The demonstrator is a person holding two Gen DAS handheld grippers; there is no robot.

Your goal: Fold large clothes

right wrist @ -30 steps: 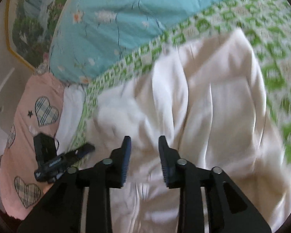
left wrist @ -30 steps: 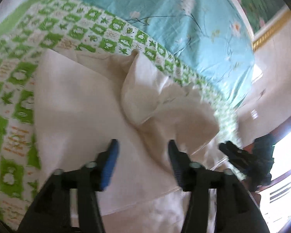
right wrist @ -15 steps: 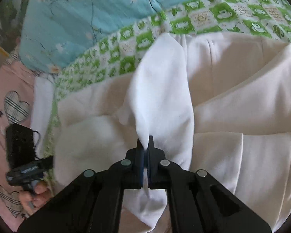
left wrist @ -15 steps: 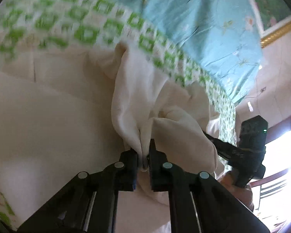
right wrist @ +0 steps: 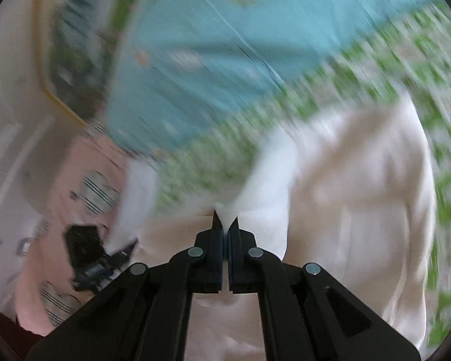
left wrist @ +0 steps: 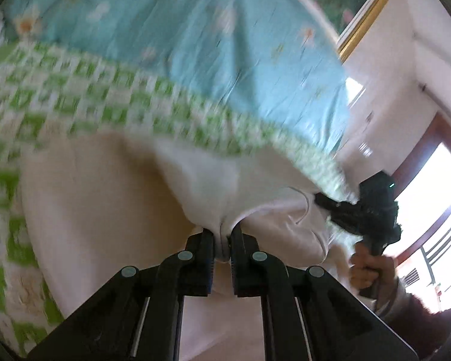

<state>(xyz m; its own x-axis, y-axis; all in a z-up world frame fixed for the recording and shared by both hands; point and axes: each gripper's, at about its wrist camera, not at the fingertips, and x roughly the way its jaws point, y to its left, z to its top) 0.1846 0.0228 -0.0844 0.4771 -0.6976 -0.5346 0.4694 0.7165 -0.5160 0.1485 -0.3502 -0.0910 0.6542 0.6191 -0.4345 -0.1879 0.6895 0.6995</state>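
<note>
A large cream-white garment (left wrist: 105, 198) lies on a bed. My left gripper (left wrist: 222, 234) is shut on a bunched fold of it and lifts that fold off the bed. My right gripper (right wrist: 225, 222) is shut on another fold of the same garment (right wrist: 360, 210), which hangs down around the fingers. The right gripper also shows in the left wrist view (left wrist: 366, 210), held in a hand at the right. The left gripper shows in the right wrist view (right wrist: 90, 255) at the lower left. Both views are motion-blurred.
The bed has a green-and-white patterned sheet (left wrist: 75, 102) and a light blue floral quilt (left wrist: 210, 45) behind the garment. A pink heart-patterned pillow (right wrist: 84, 186) lies at the left. A framed picture (left wrist: 360, 15) hangs on the wall; a bright window (left wrist: 436, 210) is at the right.
Both grippers, open a second ago, closed on folds of the garment and have since lifted and pulled the cloth upward; the views now swing fast and blur.
</note>
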